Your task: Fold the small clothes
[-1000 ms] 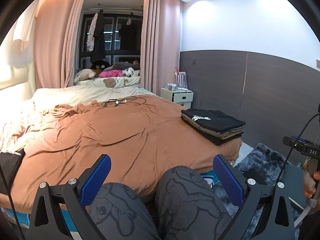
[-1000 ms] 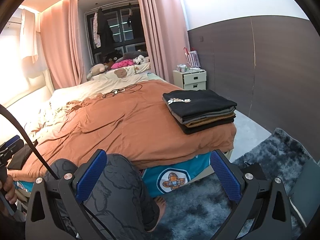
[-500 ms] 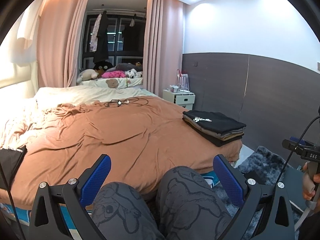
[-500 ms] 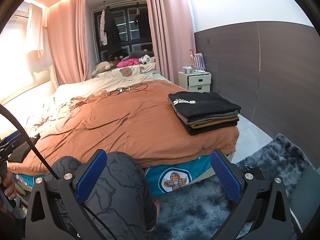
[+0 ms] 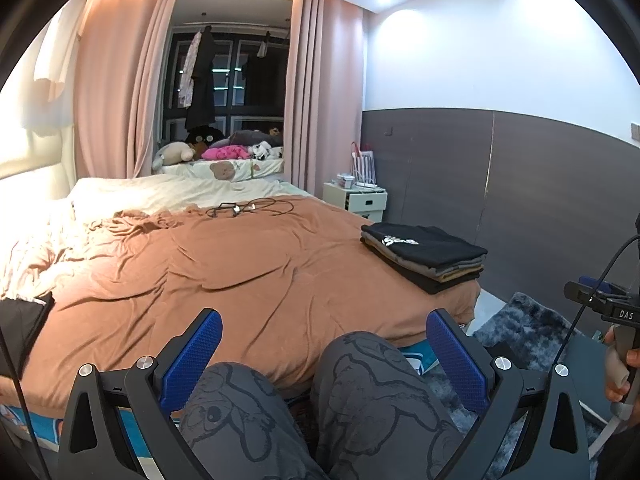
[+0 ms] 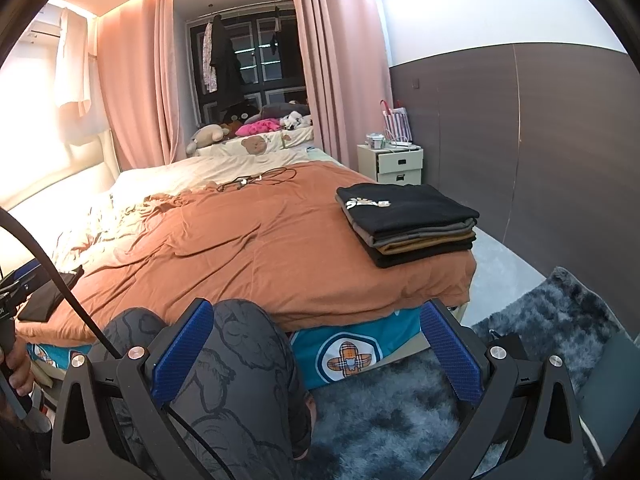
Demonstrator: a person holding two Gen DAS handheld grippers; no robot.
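Both the left tongs [image 5: 324,354] and right tongs [image 6: 316,350] gape wide and hold nothing, above the person's knees. A folded stack of clothes [image 6: 408,222] sits at the bed's [image 5: 248,264] near right corner, so folding looks mostly done. Only the left view shows a dark item [image 5: 24,320] at the bed's left edge, perhaps unfolded clothing.

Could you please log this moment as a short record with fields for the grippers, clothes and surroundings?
left hand-held gripper: open, empty, over the person's knees
right hand-held gripper: open, empty
folded clothes stack: on the bed's near right corner, black shirt on top
bed cover: brown, wrinkled, no loose garment spread on it
cables: lying far across the bed
nightstand: beside the bed, against the wall
rug: dark, shaggy, on the floor
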